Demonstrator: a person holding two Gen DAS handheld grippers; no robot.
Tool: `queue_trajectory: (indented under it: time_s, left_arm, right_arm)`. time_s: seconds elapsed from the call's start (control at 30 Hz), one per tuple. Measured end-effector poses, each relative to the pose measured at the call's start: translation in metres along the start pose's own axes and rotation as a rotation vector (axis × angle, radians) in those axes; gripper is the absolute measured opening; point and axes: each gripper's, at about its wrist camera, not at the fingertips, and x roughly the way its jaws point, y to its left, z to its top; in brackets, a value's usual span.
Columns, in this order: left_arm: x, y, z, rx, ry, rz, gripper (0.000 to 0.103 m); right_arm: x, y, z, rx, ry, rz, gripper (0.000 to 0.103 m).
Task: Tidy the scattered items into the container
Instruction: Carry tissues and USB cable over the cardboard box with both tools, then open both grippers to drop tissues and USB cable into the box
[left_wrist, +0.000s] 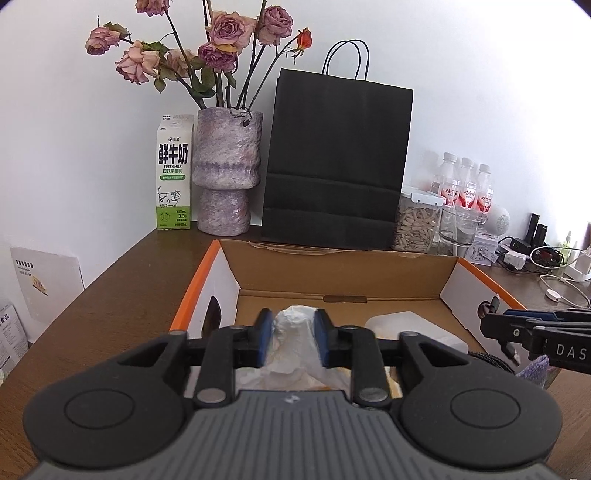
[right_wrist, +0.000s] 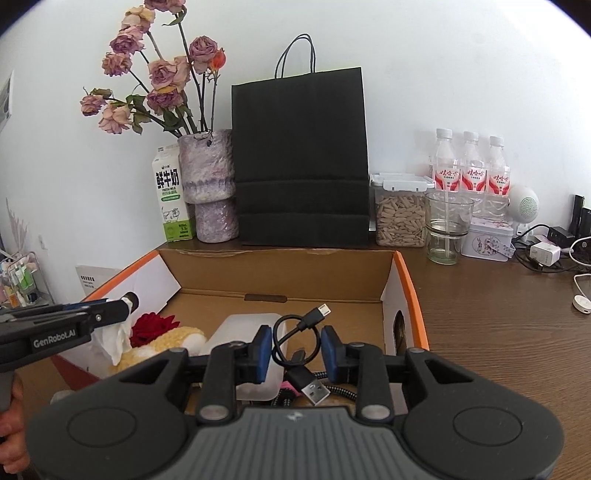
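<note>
One hand-held gripper (left_wrist: 293, 341) pinches one tissue (left_wrist: 293, 332)

Lower centre of the frame, the right gripper (right_wrist: 294, 352) stands open over the box (right_wrist: 412, 295), a black cable (right_wrist: 295, 343) looped between its fingers. At left edge, the left gripper (right_wrist: 123, 308) pinches white tissue (right_wrist: 116, 338) over the box.

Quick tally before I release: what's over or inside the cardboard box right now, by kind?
Crumpled white tissue, pinched in the left gripper: 1
Black USB cable, between the right gripper fingers: 1
White plastic container: 1
Yellow plush toy: 1
Red flower: 1
Total: 5, all at the cardboard box.
</note>
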Motion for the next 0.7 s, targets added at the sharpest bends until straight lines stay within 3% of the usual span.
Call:
queue_trajectory:
  time_s: [0.03,0.07,0.1,0.13,0.2,0.7]
  left_arm:
    - [-0.001,-0.001,0.0,0.005,-0.005,0.017,0.075]
    - [-0.002,-0.002,0.0,0.011,-0.018,0.038,0.09]
    - [-0.006,-0.004,0.0,0.021,-0.043,0.063,0.102]
    - [-0.009,-0.005,0.0,0.029,-0.07,0.078,0.103]
    - [-0.013,-0.006,0.0,0.031,-0.097,0.076,0.103]
    - [-0.012,-0.006,-0.001,0.02,-0.082,0.084,0.103]
  right_arm:
    - [0.0,0.0,0.0,0.005,-0.002,-0.004,0.044]
    - [-0.001,0.0,0.0,0.009,-0.006,-0.007,0.067]
    - [-0.003,0.0,0.0,0.012,-0.016,-0.01,0.078]
    - [-0.006,0.0,0.0,0.012,-0.032,-0.013,0.093]
    - [-0.009,0.0,0.001,0.013,-0.046,-0.015,0.093]
    - [-0.008,-0.001,0.0,0.031,-0.027,-0.022,0.098]
